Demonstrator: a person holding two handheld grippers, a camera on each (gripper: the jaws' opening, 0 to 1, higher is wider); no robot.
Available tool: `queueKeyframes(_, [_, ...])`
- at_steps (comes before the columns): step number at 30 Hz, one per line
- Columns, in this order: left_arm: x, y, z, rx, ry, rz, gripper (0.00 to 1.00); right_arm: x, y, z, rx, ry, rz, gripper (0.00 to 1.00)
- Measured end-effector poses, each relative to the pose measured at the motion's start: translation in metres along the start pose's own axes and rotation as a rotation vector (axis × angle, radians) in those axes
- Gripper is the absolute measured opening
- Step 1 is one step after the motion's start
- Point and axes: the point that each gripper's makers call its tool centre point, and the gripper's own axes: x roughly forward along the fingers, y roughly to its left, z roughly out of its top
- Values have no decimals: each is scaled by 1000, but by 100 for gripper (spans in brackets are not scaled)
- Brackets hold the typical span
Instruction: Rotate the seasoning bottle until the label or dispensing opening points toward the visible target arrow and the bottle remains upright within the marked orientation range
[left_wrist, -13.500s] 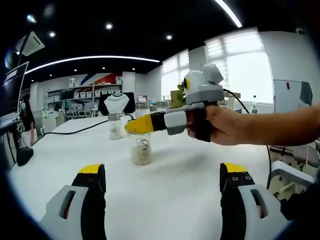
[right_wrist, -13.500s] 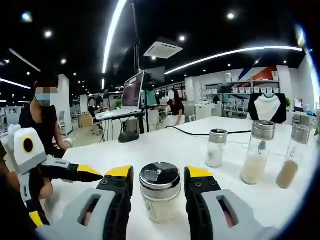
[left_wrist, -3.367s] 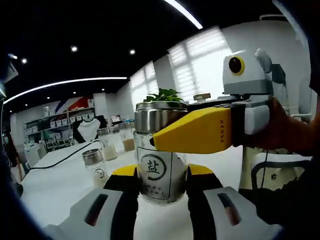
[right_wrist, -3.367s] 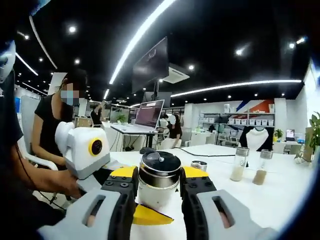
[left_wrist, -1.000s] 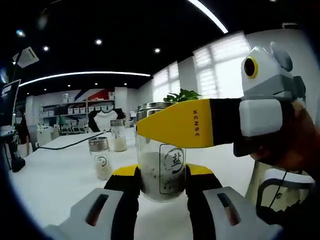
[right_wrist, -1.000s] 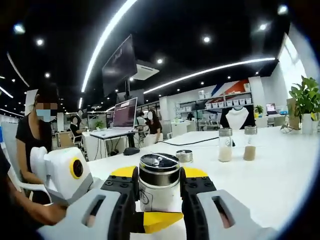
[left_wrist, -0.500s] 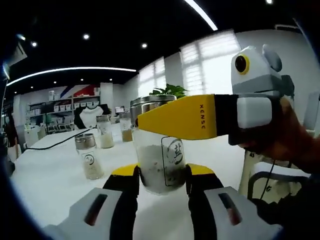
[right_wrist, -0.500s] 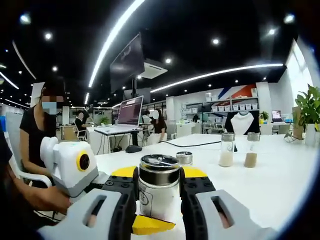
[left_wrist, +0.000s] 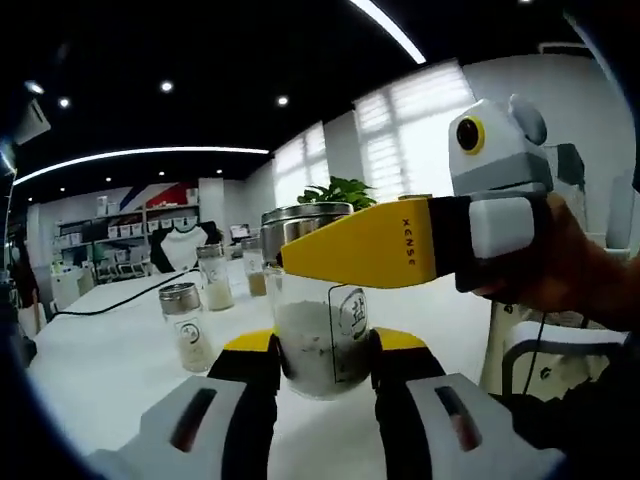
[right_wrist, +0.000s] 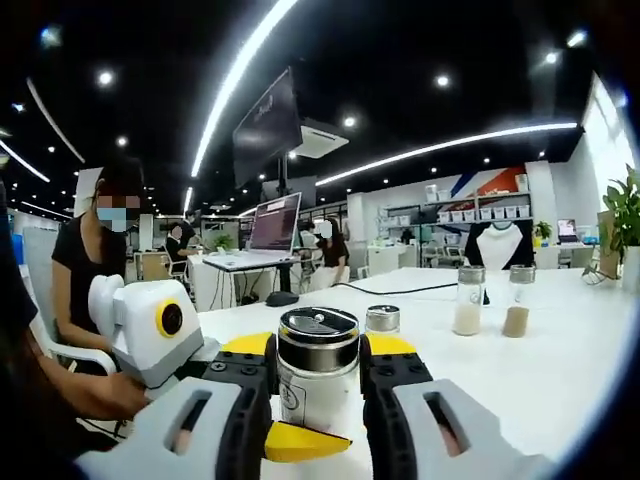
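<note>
Left gripper view: seasoning bottle (left_wrist: 318, 330) upright on the white table (left_wrist: 110, 360), clamped low by our left gripper (left_wrist: 322, 352), its cap pinched by our right gripper (right_wrist: 318, 358). Risk: opposed twisting tips it. No arrow discernible; label apparently faces right.

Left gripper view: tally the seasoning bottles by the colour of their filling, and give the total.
Pale filling: 3 (held bottle, short bottle, tall pale bottle)
Brown filling: 1 (brown bottle)
Total: 4
</note>
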Motion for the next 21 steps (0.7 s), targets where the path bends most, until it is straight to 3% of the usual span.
queueKeyframes(4, [1,4,-2,50,4,65,37,3,-1,-1,3,13,-27,32])
queueKeyframes(9, [1,6,-4,48,4,90,37,5,-3,-2,37,14,-50,31])
queueKeyframes(21, [1,14,-9,82,19,151,38,13,-4,-7,24,46,-68,32])
